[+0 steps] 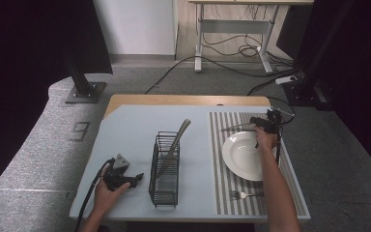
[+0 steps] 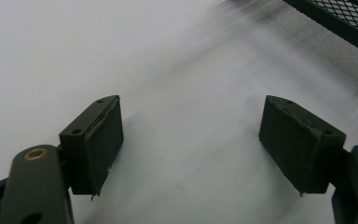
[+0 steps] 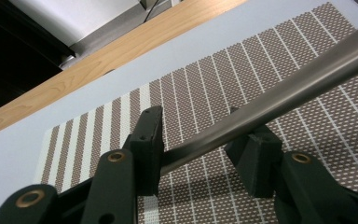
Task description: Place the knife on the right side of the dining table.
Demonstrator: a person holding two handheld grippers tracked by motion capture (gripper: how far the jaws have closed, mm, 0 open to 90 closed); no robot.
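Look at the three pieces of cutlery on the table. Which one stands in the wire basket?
The long-handled utensil leaning in the black wire basket. The fork lies on the striped mat; the knife lies beyond the plate.

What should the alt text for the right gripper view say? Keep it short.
A metal handle slants between the parted tongs, over a brown-and-white striped mat. The mat lies on a pale table with a wooden edge behind.
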